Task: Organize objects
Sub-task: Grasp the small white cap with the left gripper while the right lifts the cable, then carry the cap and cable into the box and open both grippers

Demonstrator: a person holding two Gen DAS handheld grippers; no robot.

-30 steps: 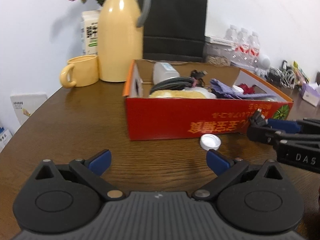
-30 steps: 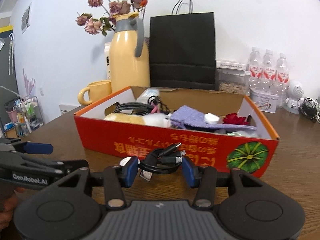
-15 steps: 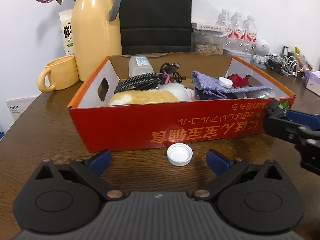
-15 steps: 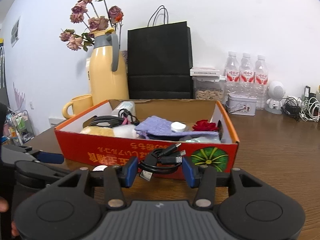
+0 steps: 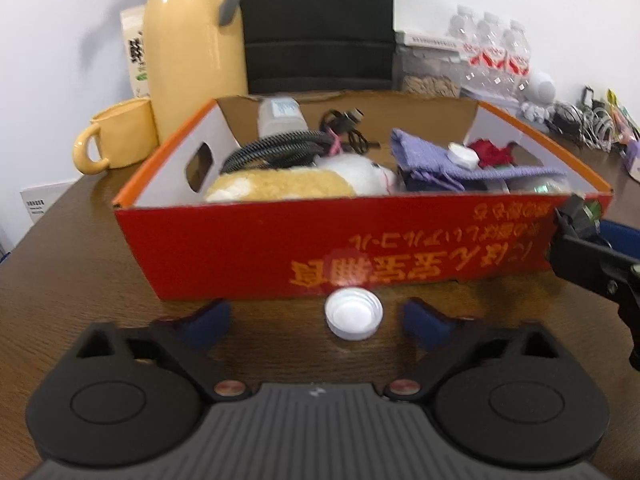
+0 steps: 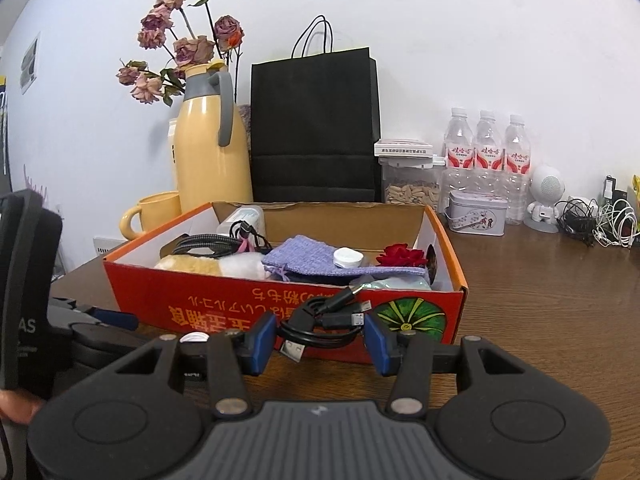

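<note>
A red cardboard box (image 5: 360, 236) (image 6: 224, 300) stands on the brown table, holding a plush toy (image 5: 280, 186), black cables (image 5: 276, 148), a purple pouch (image 5: 436, 160) and a red flower (image 6: 400, 256). A white bottle cap (image 5: 352, 318) lies on the table just in front of the box, between the fingers of my open left gripper (image 5: 320, 322). My right gripper (image 6: 320, 336) is shut on a coiled black USB cable (image 6: 324, 320), held just in front of the box's right front corner. The right gripper also shows at the right edge of the left wrist view (image 5: 592, 252).
A yellow thermos (image 6: 212, 152) with dried flowers, a yellow mug (image 5: 116, 140) and a black paper bag (image 6: 316, 128) stand behind the box. Water bottles (image 6: 486, 152), a tin (image 6: 476, 212) and tangled cables (image 6: 600, 224) sit at the back right.
My left gripper has swung right and closer, so the white cap now lies between its fingers. My right gripper has shifted right along the box front, still holding the cable.
</note>
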